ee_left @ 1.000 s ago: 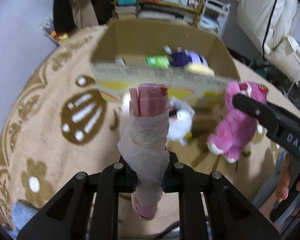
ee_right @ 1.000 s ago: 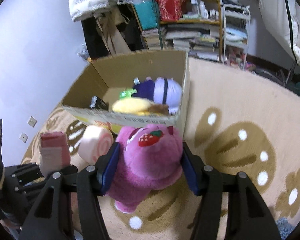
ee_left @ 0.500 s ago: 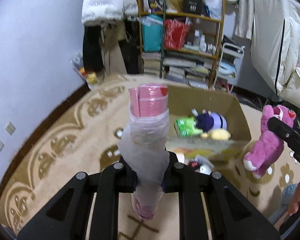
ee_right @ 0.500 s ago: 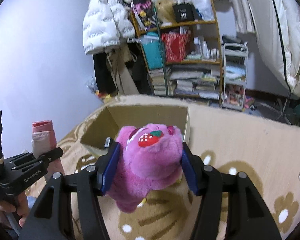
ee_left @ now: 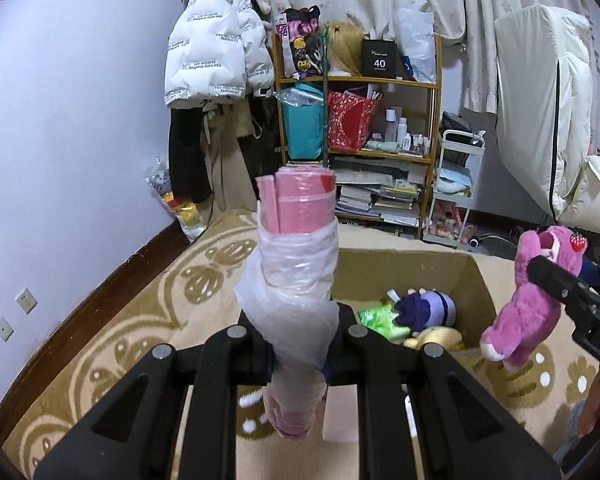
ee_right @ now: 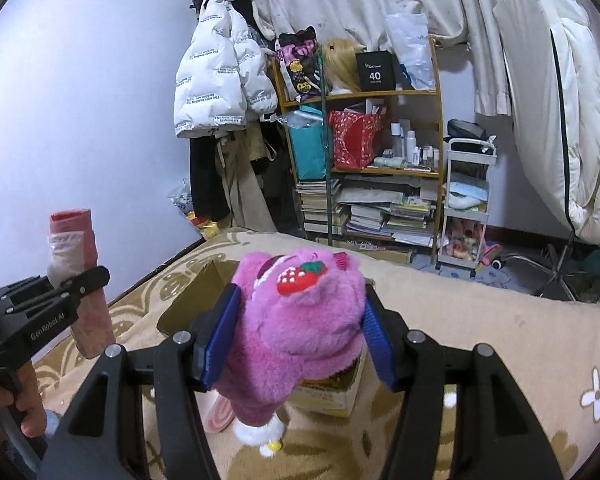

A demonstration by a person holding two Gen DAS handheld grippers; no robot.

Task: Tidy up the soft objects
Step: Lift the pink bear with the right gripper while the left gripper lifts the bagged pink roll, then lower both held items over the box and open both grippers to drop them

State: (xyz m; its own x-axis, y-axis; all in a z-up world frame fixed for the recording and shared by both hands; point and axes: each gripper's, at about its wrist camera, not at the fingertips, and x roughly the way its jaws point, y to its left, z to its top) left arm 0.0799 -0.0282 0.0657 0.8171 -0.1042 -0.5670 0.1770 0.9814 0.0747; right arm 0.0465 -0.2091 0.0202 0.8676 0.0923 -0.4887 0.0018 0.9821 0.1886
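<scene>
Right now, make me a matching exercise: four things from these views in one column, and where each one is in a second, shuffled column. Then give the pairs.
Things
1. pink bear
2. pink roll in plastic wrap
3. purple plush
4. white puffer jacket

Places
A. hanging against the wall beside the shelf
B. clamped in the left tool
C. lying inside the cardboard box
D. clamped in the right tool

Pairs: 1-D, 2-B, 3-C, 4-A

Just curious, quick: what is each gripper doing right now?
Left gripper: closed on the pink plastic-wrapped roll.
Right gripper: closed on the pink plush bear.
</scene>
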